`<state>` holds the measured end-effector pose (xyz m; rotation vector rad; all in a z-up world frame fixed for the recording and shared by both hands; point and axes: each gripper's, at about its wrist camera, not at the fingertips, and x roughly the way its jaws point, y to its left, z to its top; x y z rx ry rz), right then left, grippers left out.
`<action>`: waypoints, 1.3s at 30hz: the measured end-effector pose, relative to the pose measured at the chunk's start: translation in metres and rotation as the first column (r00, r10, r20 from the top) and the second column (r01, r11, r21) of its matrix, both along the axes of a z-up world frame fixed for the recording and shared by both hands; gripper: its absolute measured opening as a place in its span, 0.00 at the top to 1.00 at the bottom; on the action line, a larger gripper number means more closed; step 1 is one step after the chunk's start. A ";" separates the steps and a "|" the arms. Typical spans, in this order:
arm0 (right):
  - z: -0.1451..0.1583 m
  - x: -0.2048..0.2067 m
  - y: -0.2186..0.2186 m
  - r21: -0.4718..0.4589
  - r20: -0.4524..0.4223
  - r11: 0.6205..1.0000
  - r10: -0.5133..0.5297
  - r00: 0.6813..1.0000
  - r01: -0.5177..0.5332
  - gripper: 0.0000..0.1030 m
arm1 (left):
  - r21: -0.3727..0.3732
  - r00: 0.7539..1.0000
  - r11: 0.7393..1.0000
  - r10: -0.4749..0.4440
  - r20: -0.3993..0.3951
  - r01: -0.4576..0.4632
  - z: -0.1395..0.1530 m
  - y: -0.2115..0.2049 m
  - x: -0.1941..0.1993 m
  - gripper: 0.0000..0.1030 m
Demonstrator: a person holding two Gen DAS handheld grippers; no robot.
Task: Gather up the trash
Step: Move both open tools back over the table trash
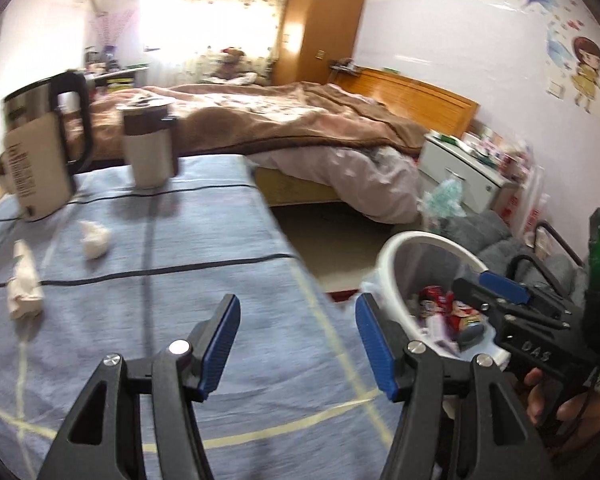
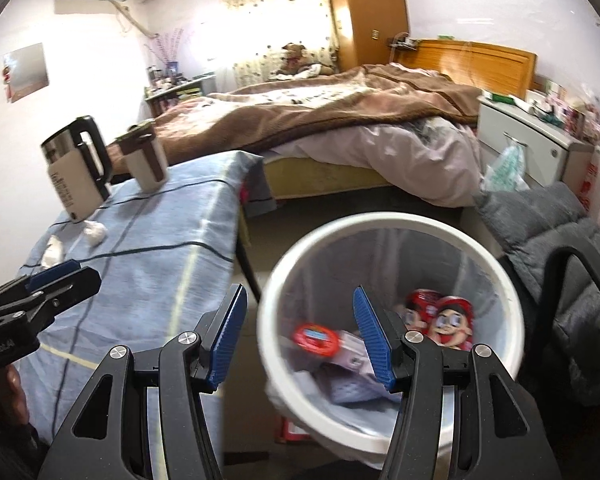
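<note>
Two crumpled tissues are seen on the blue checked cloth of the tabletop (image 1: 220, 280): a small wad (image 1: 95, 239) lies toward the far left part, in front of the kettle, and a longer twisted one (image 1: 25, 280) lies close to the left edge, just beside the first but apart from it. Two vessels stand at the far edge of the tabletop: one steel and cream kettle (image 1: 44, 144) with a black handle near the far left corner, and one cream and brown lidded mug (image 1: 150, 142) to its right. One white waste bin (image 2: 496, 272) is placed on the floor off the right edge of the tabletop, lined with a thin bag. Inside it several pieces of rubbish are counted only roughly: two red cartoon-printed wrappers (image 2: 440, 316), one red oval packet (image 2: 315, 339) and some pale paper, the rest being blurred.

The left gripper (image 1: 298, 346) is held spread wide above the near part of the tabletop, nothing being pinched or touched between its blue pads (image 1: 220, 344). The right gripper (image 2: 300, 338) is likewise spread wide, poised over the near rim of the bin with nothing held; one pad is seen over the floor gap, the other over the bin's opening.
</note>
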<state>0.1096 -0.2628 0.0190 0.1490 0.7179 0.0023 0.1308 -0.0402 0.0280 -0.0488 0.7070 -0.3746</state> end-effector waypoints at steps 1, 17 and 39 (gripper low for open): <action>0.001 0.003 0.006 0.002 0.004 1.000 0.016 1.000 -0.016 0.45 | -0.001 1.000 1.000 0.021 0.001 -0.021 0.000 0.010 -0.001 0.40; -0.006 0.044 0.113 0.011 -0.005 0.976 0.219 0.976 -0.218 0.45 | -0.027 0.953 0.953 0.302 -0.028 -0.303 -0.013 0.142 -0.003 0.38; -0.017 0.126 0.229 -0.054 -0.065 0.914 0.398 0.915 -0.401 0.45 | -0.062 0.898 0.903 0.412 -0.152 -0.425 -0.045 0.228 0.063 0.35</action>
